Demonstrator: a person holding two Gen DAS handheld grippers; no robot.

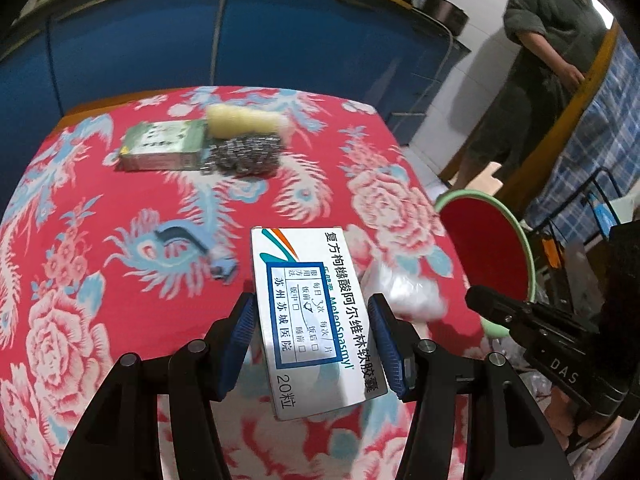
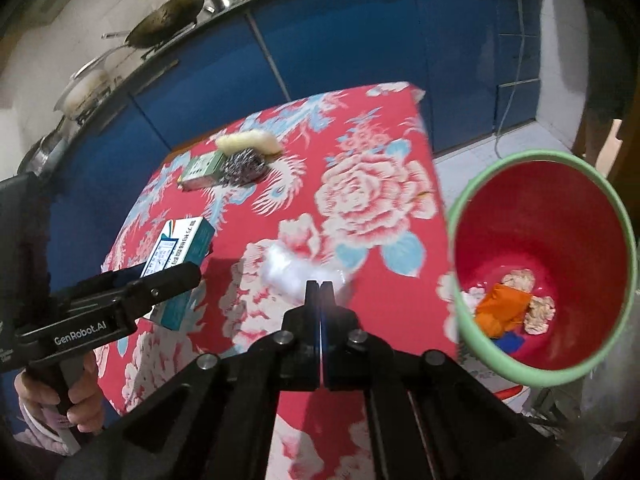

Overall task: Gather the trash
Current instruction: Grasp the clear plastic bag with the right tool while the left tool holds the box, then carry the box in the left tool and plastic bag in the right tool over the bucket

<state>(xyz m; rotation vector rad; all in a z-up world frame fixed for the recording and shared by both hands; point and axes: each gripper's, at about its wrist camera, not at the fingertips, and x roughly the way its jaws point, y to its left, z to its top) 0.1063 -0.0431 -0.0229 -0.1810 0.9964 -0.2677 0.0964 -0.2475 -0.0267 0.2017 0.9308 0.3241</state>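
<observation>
Here, left claw (image 1: 312, 332) half-open around white medicine box (image 1: 308, 312); right claw (image 2: 320, 292) closed on crumpled clear plastic (image 2: 296, 270).

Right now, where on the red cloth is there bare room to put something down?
Free: the cloth between the white box and the bin side edge, beyond the crumpled plastic. Also the left side, before the blue clip. Crowded: the far end, where green box, steel scourer and sponge touch.
</observation>
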